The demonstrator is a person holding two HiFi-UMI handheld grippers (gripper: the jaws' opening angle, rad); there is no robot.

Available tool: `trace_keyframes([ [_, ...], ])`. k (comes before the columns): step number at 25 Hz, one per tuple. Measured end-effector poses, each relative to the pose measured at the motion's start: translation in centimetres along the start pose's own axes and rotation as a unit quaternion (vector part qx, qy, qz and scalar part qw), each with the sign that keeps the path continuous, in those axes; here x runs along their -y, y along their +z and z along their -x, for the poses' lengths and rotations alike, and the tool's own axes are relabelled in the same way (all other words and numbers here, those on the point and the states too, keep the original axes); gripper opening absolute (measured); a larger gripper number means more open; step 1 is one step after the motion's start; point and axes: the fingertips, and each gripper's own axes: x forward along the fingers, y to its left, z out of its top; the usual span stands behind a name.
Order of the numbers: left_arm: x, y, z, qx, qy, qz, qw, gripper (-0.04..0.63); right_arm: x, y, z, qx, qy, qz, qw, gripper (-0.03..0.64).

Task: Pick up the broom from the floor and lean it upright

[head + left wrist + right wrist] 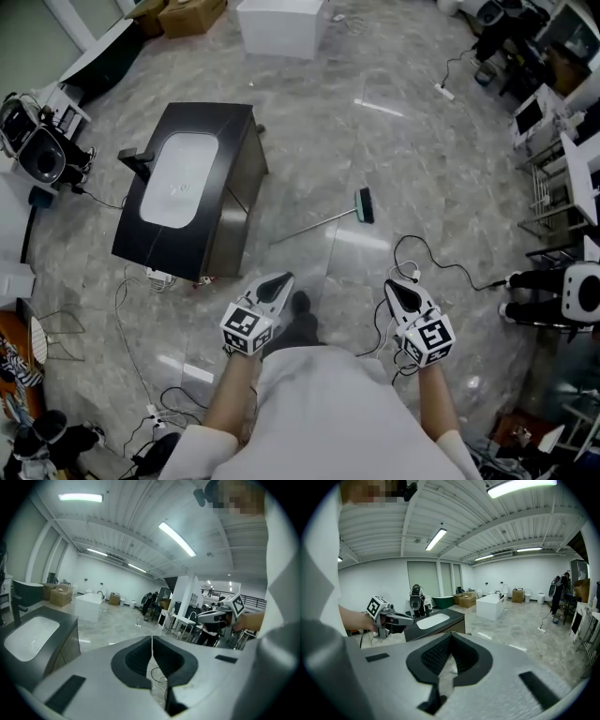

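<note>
The broom (323,221) lies flat on the grey floor ahead of me, its thin pale handle running left and its dark head (365,205) at the right end. My left gripper (284,279) is held low in front of my body, short of the handle, with its jaws shut and nothing in them (152,639). My right gripper (392,284) hangs level with it to the right, also shut and empty (451,637). Both are apart from the broom. Each gripper view shows the other gripper (220,613) (386,616) but not the broom.
A black vanity cabinet (239,173) with a white sink stands left of the broom handle's end. Black cables (427,265) loop on the floor near my right gripper. A white tub (279,26) and cardboard boxes (187,14) sit far ahead; racks and a person's legs (534,286) are at right.
</note>
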Motion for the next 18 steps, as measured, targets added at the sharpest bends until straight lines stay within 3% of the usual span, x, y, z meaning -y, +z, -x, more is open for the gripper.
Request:
trace_keyframes([
  [10, -8.7, 2.2, -2.7, -0.003, -0.008, 0.008, 0.9999, 0.011, 2.0, 3.7, -8.7, -0.024, 0.0, 0.01, 1.0, 0.0],
  [18, -11.9, 2.5, -4.0, -0.017, 0.001, 0.016, 0.9997, 0.011, 3.8, 4.9, -13.0, -0.027, 0.008, 0.006, 1.0, 0.0],
])
